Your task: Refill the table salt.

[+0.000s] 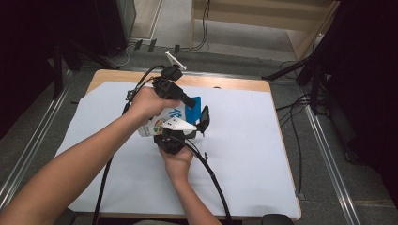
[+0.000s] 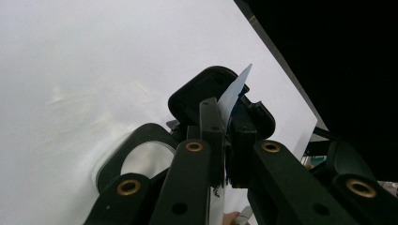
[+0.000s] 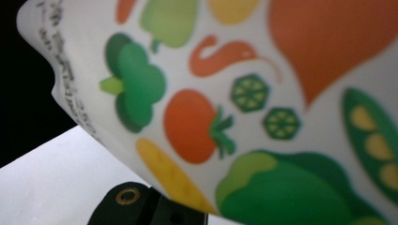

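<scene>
A white plastic bag (image 1: 166, 123) printed with vegetables and a blue panel hangs between my two hands above the middle of the white-covered table (image 1: 244, 154). My left gripper (image 1: 191, 101) reaches in from the upper left and is shut on the bag's thin edge (image 2: 233, 91), which sticks up between its jaws. My right gripper (image 1: 204, 119) comes up from below, jaws together. The bag (image 3: 263, 93) drapes right over its camera and hides its tips, so I cannot tell whether it clamps the bag.
Black cables (image 1: 213, 180) trail from both grippers across the table toward its near edge. A small white clip-like part (image 1: 174, 59) sits past the far edge. Dark stands (image 1: 309, 70) and floor cables are at the right.
</scene>
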### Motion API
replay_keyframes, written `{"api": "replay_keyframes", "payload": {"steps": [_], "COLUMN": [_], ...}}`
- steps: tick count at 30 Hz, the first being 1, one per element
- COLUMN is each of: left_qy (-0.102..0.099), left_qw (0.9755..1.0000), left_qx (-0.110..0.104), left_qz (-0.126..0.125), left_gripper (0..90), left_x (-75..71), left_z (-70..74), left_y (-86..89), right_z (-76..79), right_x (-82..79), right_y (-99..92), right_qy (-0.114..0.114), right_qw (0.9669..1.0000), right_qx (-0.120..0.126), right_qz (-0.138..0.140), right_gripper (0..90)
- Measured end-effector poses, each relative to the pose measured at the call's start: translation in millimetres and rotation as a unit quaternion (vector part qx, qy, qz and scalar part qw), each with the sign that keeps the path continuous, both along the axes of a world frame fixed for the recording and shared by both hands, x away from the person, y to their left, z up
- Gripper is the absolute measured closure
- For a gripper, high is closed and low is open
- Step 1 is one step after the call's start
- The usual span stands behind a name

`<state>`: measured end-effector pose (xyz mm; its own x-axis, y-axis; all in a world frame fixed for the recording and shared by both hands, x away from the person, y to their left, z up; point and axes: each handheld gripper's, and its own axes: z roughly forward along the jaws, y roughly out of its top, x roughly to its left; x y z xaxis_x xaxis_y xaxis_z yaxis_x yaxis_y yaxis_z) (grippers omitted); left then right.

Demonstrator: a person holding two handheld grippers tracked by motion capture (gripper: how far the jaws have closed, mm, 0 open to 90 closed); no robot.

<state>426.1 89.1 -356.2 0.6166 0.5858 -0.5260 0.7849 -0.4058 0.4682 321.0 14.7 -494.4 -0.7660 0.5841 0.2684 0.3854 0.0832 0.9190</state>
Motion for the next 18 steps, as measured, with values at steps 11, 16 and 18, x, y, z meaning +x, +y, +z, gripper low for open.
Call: {"api": "replay_keyframes", "payload": {"steps": [11, 16, 18], "left_qy": [0.003, 0.007, 0.008], "left_qw": [0.9999, 0.9999, 0.9999], "left_qx": [0.009, 0.006, 0.009], "left_qz": [0.006, 0.007, 0.006], "left_gripper": [89.0, 89.0, 89.0], "left_x": [1.2, 1.6, 1.3], "left_z": [-1.3, -0.4, -0.6], "left_y": [-1.5, -0.8, -0.7], "right_z": [2.7, 1.9, 2.5], "right_x": [-2.5, -1.4, -2.2], "right_y": [1.3, 1.3, 2.3], "right_qy": [-0.009, -0.007, -0.01], "right_qw": [0.9999, 0.9999, 0.9999], "right_qx": [0.007, 0.008, 0.005], "right_qz": [0.01, 0.01, 0.011], "right_gripper": [90.0, 90.0, 90.0]}}
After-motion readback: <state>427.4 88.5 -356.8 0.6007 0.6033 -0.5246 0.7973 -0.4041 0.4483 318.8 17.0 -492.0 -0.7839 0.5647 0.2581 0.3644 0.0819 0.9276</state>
